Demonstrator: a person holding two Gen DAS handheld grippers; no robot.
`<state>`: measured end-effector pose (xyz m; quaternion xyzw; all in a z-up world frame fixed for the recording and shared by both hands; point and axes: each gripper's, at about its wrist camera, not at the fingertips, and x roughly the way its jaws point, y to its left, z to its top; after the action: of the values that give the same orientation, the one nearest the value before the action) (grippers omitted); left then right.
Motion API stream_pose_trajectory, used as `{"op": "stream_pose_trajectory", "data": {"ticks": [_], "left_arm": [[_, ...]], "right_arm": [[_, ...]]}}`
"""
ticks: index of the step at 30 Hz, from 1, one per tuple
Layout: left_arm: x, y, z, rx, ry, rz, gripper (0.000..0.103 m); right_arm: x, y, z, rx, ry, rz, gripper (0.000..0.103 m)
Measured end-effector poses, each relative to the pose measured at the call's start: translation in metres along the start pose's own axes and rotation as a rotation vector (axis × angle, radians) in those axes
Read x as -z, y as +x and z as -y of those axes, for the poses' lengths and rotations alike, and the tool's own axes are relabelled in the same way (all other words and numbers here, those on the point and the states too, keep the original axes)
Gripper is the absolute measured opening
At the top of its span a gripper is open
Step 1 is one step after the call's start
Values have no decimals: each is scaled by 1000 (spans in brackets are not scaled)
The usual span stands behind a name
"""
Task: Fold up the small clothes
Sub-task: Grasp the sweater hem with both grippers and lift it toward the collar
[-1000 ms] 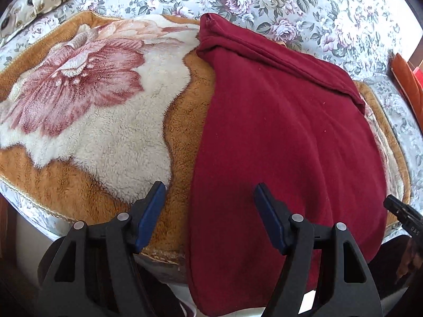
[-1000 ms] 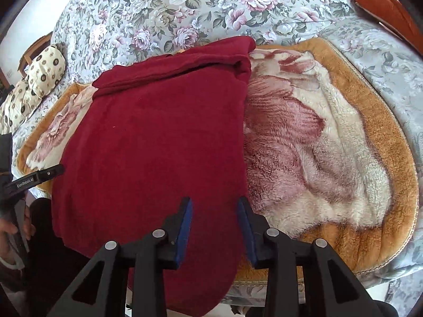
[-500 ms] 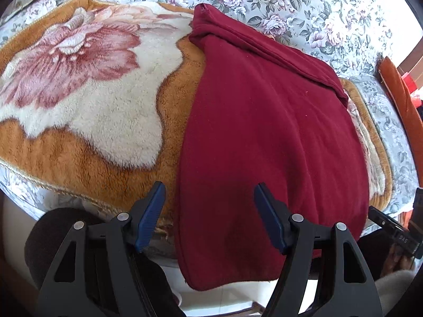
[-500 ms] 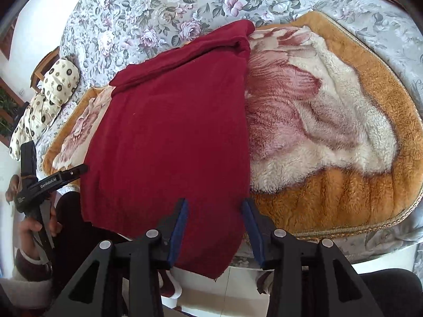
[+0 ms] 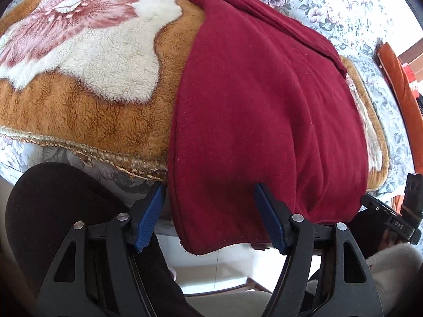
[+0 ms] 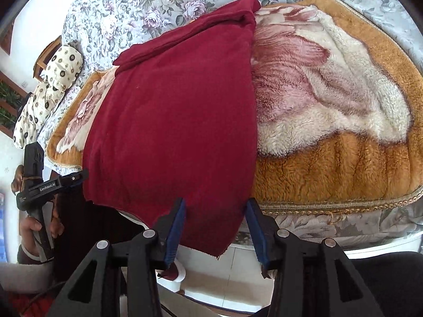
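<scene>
One dark red garment lies on one plush brown-and-cream floral blanket spread over the flowered bedspread. It is smooth and flat, with a folded band along its 12 o'clock end, and its 6 o'clock hem hangs over the bed edge. There are two hand-held grippers. The left hand-held gripper stands wide open, straddling the garment's hanging corner. The right hand-held gripper is also open, straddling the opposite corner. One spotted pillow sits at 9 o'clock in the right wrist view.

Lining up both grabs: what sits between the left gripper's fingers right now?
Left wrist view: the hanging bottom corner of the red garment lies between the open left gripper fingers, not yet pinched.
</scene>
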<state>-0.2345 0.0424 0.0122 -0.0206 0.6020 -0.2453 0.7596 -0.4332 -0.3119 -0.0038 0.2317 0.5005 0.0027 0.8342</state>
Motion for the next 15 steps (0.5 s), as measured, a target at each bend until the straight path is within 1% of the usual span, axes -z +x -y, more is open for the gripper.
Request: {"op": "stream_pose_trajectory", "data": {"ticks": [6, 9, 11, 12, 15], "left_arm": [[1, 7, 3, 14, 8, -49, 70], [2, 13, 4, 4, 14, -68, 70], [1, 14, 7, -11, 12, -71, 71], [1, 15, 8, -11, 14, -69, 73], [4, 15, 7, -5, 17, -67, 74]], "right_arm": [[2, 1, 5, -14, 24, -15, 46], [3, 0, 7, -38, 34, -13, 46], [3, 3, 13, -44, 52, -28, 46], [3, 5, 13, -47, 57, -39, 46], [5, 9, 10, -60, 62, -61, 46]]}}
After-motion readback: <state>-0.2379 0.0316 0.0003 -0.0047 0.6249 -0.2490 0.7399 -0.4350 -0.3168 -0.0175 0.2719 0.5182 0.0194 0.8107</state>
